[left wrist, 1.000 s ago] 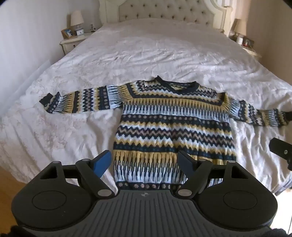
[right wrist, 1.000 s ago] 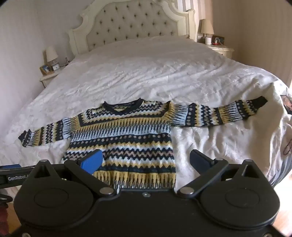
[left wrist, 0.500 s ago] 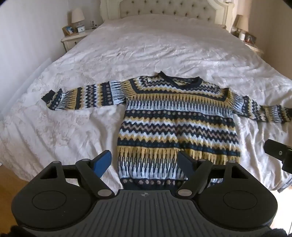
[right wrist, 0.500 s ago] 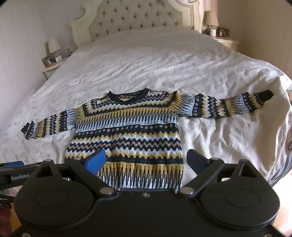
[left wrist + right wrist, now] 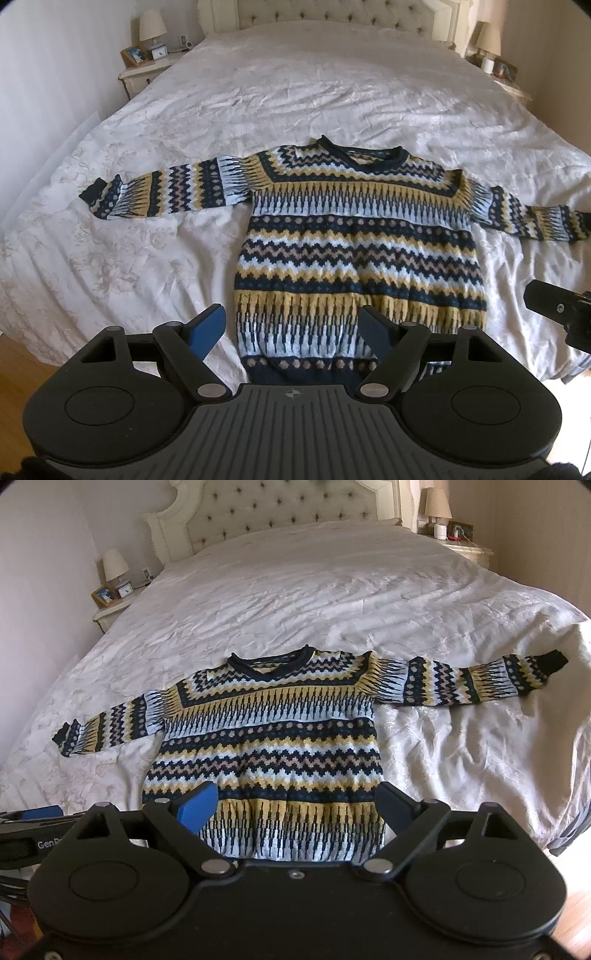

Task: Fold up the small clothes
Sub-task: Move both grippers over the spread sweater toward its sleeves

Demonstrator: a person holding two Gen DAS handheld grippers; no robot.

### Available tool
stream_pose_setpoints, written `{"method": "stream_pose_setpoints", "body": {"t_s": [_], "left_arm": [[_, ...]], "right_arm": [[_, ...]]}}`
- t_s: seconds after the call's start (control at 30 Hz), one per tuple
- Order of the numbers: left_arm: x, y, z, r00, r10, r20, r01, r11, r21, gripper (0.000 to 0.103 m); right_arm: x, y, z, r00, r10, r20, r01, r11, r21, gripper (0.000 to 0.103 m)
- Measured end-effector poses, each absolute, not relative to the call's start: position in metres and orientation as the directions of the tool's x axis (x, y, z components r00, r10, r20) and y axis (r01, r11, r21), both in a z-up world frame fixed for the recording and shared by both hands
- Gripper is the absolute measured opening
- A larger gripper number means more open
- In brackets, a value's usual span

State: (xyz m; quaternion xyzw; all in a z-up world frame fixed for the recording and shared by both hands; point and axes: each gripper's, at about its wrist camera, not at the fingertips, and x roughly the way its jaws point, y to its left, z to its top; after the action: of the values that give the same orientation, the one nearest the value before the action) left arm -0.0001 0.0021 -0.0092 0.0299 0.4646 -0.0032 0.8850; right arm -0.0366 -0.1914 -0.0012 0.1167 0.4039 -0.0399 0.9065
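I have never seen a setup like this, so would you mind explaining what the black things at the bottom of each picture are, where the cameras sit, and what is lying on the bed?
There is no robot here. A person holds a hand-held gripper in each hand, and each carries a wide-angle camera looking forward along its two fingers. The black shapes at the bottom are the grippers themselves: the left gripper in the left wrist view, the right gripper in the right wrist view. A corner of the right gripper also shows at the right edge of the left view.

Both look down a bed with a white cover. A patterned sweater lies flat on it, front up, both sleeves spread out sideways, collar towards the headboard.

Nothing is held. Both sets of jaws stand open above the sweater's hem; the right ones have just closed a little, gripping nothing.
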Motion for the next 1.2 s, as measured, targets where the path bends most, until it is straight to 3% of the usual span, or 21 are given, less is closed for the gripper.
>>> {"method": "stream_pose_setpoints", "body": {"t_s": [1.2], "left_arm": [[0.022, 0.006, -0.024, 0.496, 0.015, -0.868, 0.026, 0.999, 0.032, 0.078]], "right_arm": [[-0.013, -0.189, -0.017, 0.623, 0.085, -0.777, 0.128, 0.969, 0.209, 0.092]]}}
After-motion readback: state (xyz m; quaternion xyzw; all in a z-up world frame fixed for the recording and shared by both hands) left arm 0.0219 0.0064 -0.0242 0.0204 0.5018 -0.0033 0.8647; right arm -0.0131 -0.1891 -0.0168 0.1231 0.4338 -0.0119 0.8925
